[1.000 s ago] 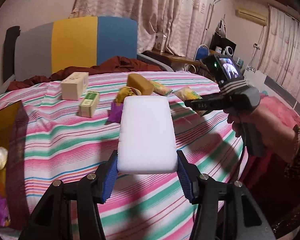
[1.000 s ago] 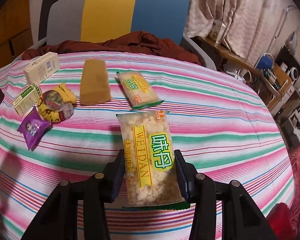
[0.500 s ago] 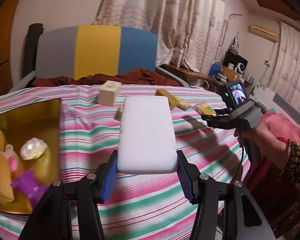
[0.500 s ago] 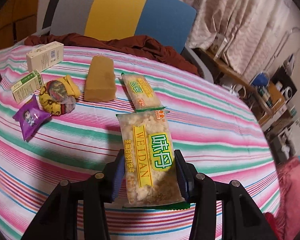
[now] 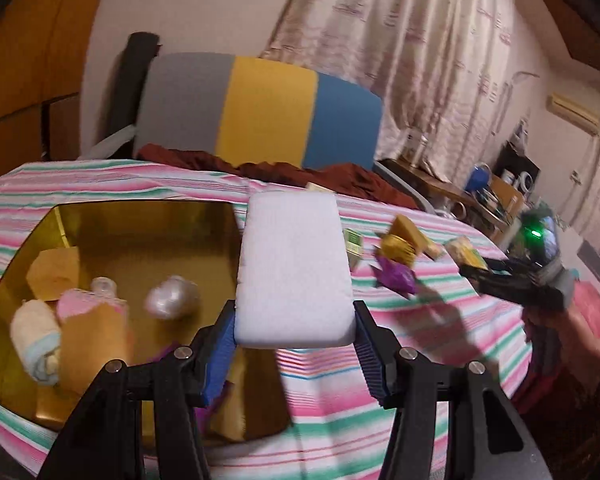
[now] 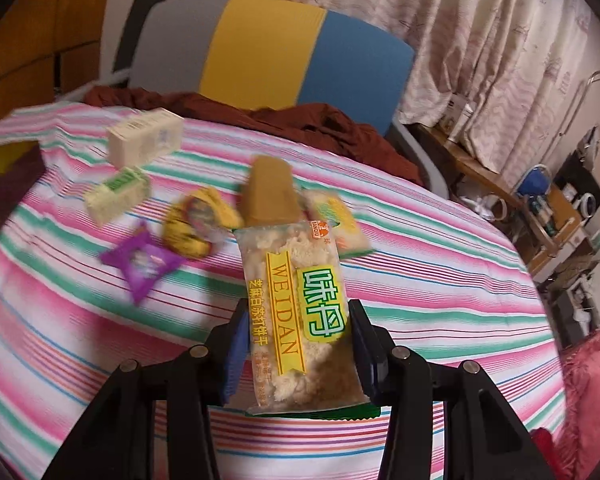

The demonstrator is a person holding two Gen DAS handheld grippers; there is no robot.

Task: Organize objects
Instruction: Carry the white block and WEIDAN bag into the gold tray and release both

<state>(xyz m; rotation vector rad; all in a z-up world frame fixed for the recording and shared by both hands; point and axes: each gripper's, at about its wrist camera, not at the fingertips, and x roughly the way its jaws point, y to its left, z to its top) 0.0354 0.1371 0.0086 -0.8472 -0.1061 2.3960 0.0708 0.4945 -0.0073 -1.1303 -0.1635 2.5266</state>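
My left gripper [image 5: 294, 344] is shut on a white foam block [image 5: 294, 268] and holds it in the air by the right edge of a gold-lined box [image 5: 112, 224]. The box holds several items, among them a rolled towel [image 5: 36, 340] and a pearly ball [image 5: 172, 300]. My right gripper [image 6: 298, 350] is shut on a Weidan cracker packet [image 6: 296, 312] and holds it above the striped tablecloth [image 6: 420, 280]. The right gripper also shows at the right of the left wrist view [image 5: 512, 284].
Loose on the cloth are a purple packet [image 6: 140, 262], a yellow pouch [image 6: 200, 220], a brown block [image 6: 270, 196], a second cracker packet [image 6: 342, 224], a small green box [image 6: 118, 194] and a cream box [image 6: 144, 140]. A colour-striped chair [image 6: 268, 48] stands behind.
My left gripper has swung left with the foam block, so the gold box now fills the view's left. My right gripper has moved left with the cracker packet, closer to the loose items.
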